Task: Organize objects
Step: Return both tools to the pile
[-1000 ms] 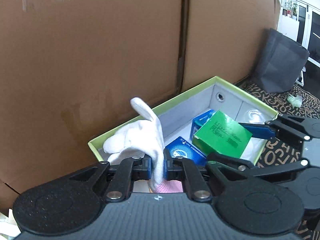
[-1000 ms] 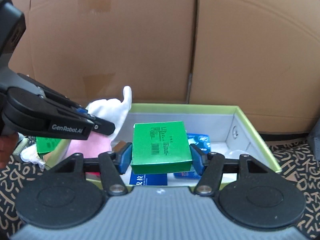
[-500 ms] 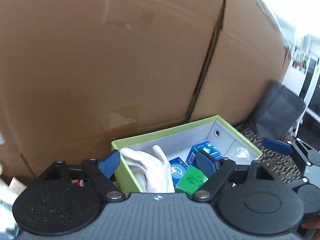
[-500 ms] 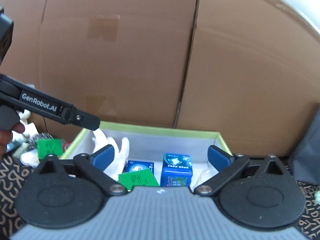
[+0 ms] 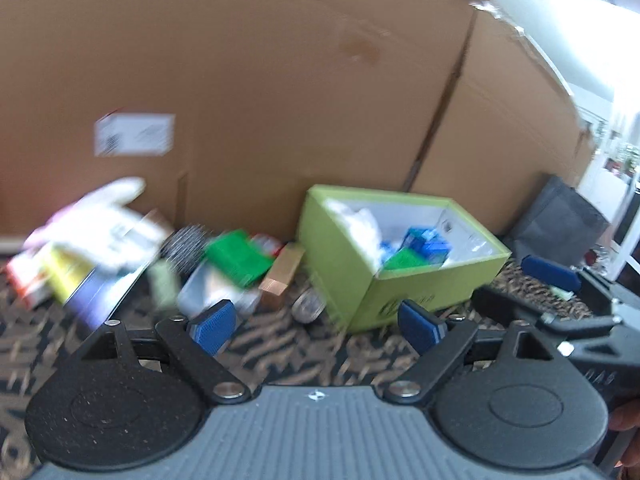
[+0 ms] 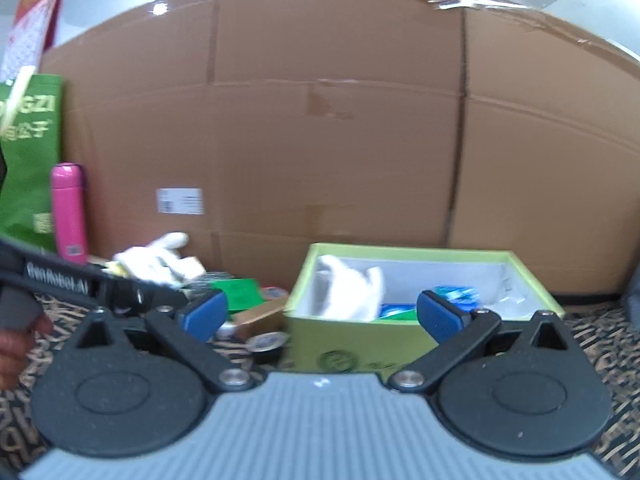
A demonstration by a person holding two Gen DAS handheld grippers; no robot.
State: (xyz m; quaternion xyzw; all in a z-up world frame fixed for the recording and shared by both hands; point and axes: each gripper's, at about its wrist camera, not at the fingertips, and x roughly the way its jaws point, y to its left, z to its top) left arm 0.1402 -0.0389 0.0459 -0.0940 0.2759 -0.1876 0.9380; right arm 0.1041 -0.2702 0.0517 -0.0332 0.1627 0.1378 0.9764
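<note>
2 green packets lie apart: one inside the lime box [image 6: 352, 354] beside a white glove [image 6: 352, 292], one in the blurred clutter left of it. Left tool [image 5: 318, 326], jaws just opened further, and right tool [image 6: 320, 314] both gape wide, empty, short of the box.

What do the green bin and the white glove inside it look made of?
Green bin: likely matte paperboard, with flat thin walls, crisp edges and a printed logo. White glove: probably soft knit cotton, limp and creased, draped against the wall; blur leaves the weave unclear.

Home floor: patterned carpet [image 6: 600, 344], big cardboard boxes [image 6: 340, 140]
</note>
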